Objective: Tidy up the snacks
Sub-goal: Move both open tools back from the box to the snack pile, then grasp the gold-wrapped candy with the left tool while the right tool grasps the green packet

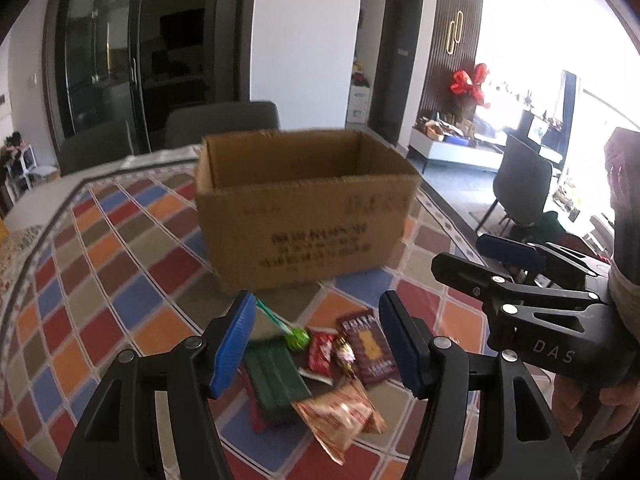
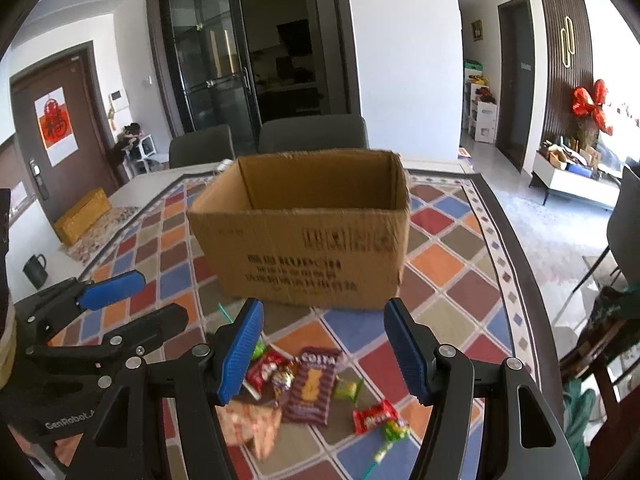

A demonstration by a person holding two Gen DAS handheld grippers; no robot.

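Note:
An open cardboard box stands upright on the patterned table. In front of it lies a pile of snacks: a brown Costa packet, a green packet, a green lollipop, small red wrappers and an orange-patterned bag. My left gripper is open and empty above the pile. My right gripper is open and empty above the same pile. Each gripper shows in the other's view: the right one and the left one.
The table wears a colourful diamond-pattern cloth. Grey chairs stand behind the table. A black mug and a yellow box sit at the far left.

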